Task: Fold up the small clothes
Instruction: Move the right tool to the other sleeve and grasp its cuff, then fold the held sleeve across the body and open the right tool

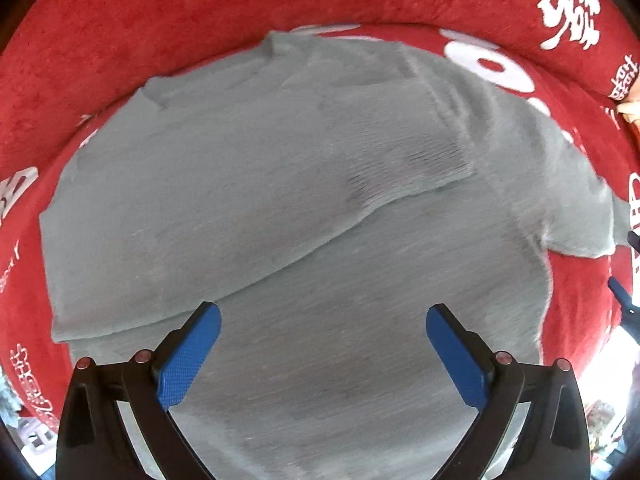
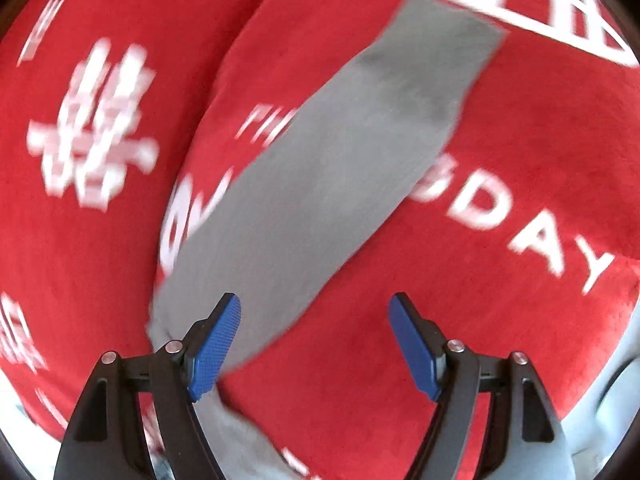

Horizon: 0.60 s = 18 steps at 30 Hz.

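1. A grey top (image 1: 248,184) lies spread on a red blanket (image 1: 160,12) with white lettering; one part is already folded across its body, likely to narrow it.
2. The left gripper (image 1: 324,344) hangs over the top's near part, jaws wide apart and empty, seemingly placed to take the next fold.
3. The right gripper (image 2: 316,340) is also agape, holding nothing, above a sleeve (image 2: 340,168) stretched out over the blanket, probably the next piece to fold in.
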### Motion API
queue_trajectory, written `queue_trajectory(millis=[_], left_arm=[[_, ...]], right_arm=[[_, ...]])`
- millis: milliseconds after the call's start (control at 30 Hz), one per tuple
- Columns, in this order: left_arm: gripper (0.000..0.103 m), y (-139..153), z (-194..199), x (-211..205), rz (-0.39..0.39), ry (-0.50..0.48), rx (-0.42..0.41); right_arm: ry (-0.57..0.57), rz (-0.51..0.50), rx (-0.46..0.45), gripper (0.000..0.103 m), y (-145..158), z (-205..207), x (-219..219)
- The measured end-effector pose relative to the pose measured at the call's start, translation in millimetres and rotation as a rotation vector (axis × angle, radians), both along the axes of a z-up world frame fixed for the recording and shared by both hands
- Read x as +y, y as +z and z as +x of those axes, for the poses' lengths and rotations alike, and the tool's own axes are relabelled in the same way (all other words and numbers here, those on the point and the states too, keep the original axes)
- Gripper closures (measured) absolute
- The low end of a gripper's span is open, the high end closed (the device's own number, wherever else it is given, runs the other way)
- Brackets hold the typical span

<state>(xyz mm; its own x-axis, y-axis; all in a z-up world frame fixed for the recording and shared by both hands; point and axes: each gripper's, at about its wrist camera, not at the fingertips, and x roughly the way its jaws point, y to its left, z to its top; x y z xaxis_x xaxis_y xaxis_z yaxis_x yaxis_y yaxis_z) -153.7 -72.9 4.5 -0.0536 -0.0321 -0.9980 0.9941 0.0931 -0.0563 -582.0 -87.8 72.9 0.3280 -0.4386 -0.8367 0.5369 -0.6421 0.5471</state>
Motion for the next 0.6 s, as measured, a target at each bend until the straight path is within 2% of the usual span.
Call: queue_trajectory(millis=[200,367,467,500,533,600], left_arm=[[0.0,0,-22,-15,-0.002,0.012,0.047],[0.0,-2,-37,-6,-0.014,0.018,0.07],[0.0,-3,-40,-9,-0.02,0.017,0.081],[0.0,-2,-41,-10,-0.023,0.017,0.081],[0.0,-4,-38,-17,-0.025,0.016,0.081],[0.0,0,-34,-14,-0.033,0.02,0.079]], right_arm=[[-0.153,-0.052,-0.07,0.023,-15,-35,-11],[-0.206,-0.097,-0.109,0.022,-22,-40,-26],[-0.263,-0.135,-0.185,0.026,-30,-46,-26],[-0.277,-0.14,-0.223,0.039,-33,-47,-25],[-0.282,-0.136,-0.258,0.07,-38,-47,-25],[-0.297,-0.122,-0.327,0.096,-47,-43,-23]])
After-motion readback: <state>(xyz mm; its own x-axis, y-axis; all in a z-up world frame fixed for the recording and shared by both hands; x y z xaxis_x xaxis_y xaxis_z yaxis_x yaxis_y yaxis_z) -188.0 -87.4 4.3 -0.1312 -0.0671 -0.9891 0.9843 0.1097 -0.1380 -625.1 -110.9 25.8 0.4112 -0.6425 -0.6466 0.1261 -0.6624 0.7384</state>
